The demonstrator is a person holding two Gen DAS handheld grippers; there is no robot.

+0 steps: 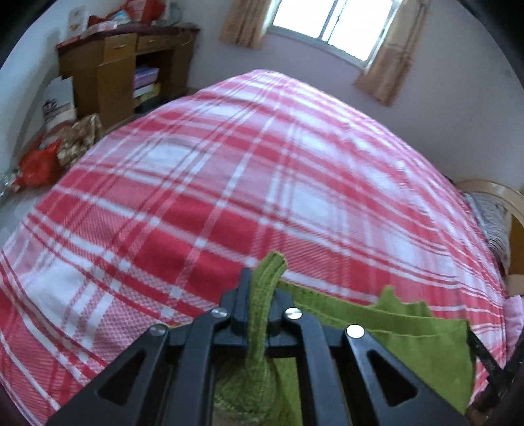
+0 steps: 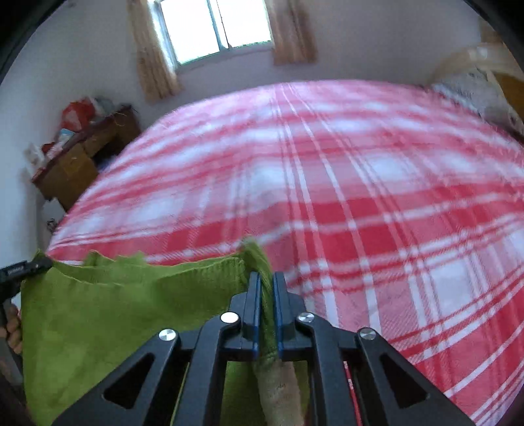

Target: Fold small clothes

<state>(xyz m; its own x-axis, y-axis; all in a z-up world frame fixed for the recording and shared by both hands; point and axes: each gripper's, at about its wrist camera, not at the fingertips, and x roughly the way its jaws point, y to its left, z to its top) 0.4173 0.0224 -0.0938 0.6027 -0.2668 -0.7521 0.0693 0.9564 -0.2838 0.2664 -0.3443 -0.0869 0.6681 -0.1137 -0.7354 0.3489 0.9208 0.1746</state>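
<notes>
A small green garment hangs stretched between my two grippers above a bed with a red and white plaid cover. My left gripper is shut on one ribbed corner of the cloth, which sticks out past the fingertips. In the right wrist view the green garment spreads out to the left, and my right gripper is shut on its other ribbed corner. The left gripper's tip shows at the far left edge, pinching the cloth, with a person's hand below it.
The plaid cover fills most of both views. A wooden desk with clutter stands by the far wall at left, with bags on the floor. A curtained window is behind. A headboard and pillow lie at right.
</notes>
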